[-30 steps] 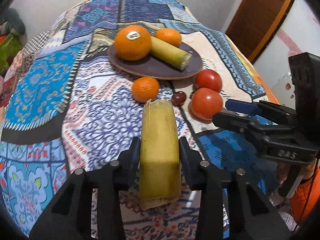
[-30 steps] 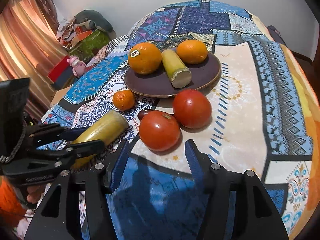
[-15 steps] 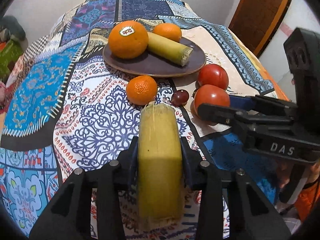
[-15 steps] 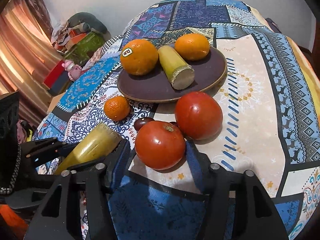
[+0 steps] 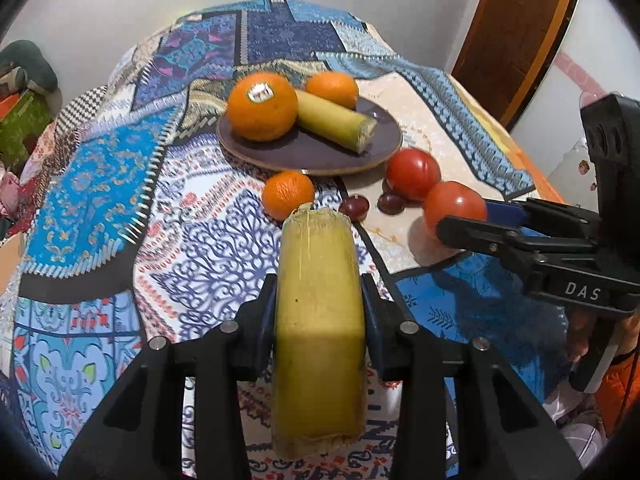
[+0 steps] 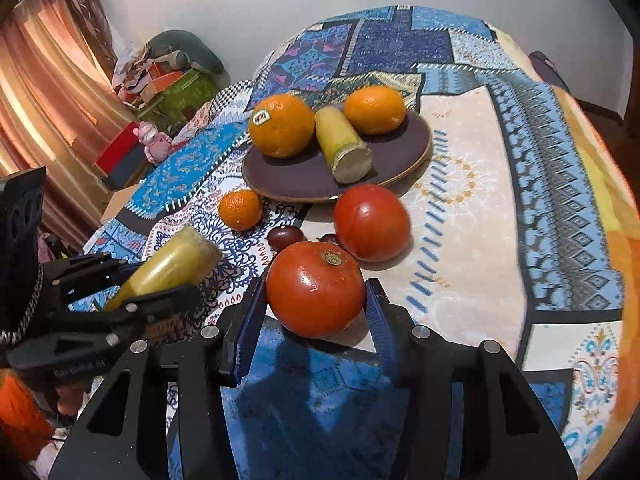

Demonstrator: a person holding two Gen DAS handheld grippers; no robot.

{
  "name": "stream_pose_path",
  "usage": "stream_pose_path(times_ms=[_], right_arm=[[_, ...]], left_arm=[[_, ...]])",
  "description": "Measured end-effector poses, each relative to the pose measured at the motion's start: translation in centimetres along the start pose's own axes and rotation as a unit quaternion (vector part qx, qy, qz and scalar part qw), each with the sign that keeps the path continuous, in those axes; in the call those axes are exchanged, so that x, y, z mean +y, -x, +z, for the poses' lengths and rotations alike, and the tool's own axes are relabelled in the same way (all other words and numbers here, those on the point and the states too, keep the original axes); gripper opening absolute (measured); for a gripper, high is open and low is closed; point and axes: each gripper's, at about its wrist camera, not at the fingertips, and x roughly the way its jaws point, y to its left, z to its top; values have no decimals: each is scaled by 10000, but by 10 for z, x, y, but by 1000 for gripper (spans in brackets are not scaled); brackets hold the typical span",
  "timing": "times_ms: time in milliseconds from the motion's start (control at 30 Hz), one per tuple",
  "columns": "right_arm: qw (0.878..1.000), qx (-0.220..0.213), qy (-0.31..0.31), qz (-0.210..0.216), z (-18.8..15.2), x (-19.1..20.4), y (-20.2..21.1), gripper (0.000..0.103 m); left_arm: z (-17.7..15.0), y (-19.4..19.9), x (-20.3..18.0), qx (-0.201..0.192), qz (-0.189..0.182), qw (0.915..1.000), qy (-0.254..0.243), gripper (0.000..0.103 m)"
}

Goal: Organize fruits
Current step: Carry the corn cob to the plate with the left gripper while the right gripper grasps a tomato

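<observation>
the job looks partly done. the plate (image 6: 416, 156) already carries a big orange (image 6: 282, 126), a smaller orange (image 6: 375, 110) and a yellow-green stalk piece (image 6: 342, 144). left on the cloth (image 6: 472, 208), by my reading: a small tangerine (image 6: 240, 210) at about 7 o'clock off the plate's edge, two tomatoes, and a couple of dark grape-like fruits (image 6: 284, 238) between them.

the left gripper (image 5: 320, 320) is clamped on a second stalk piece (image 5: 320, 312), pads pressing both its sides, the stalk pointing away toward the plate at 12 o'clock. whether it is lifted or resting on the cloth is hard to tell. the right gripper (image 6: 316, 312) is spread wide, with the near tomato (image 6: 316, 288) sitting between its fingers; the blue pads look just clear of the skin, not squeezing yet. the far tomato (image 6: 372, 222) sits at 1 o'clock from it, close by.

the right camera shows the near tomato's stem scar and how it fits between the fingers; the left camera only shows that gripper side-on at 3 o'clock, half hiding the tomato. the left camera shows the stalk's clamped sides and a wooden door (image 5: 516, 32) at 2 o'clock; the right shows curtains (image 6: 52, 92) and clutter at 10 o'clock instead.
</observation>
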Motion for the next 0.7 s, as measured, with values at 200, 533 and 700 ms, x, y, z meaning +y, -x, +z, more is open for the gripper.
stream_pose_path(times_ms=[200,533,700], right_arm=[[9996,-246,13,-99,11,-3,16,46],[9982,-528,40,-266,30,-11,23,46],[9977,-595,58,-311,41,-15,21,46]], left_arm=[[15,16,1,-259,-19,9997,38,39],[50,28,-4,-639,-81,9979,-27,39],[72,22,-4,-698,-115,9975,-18,39]])
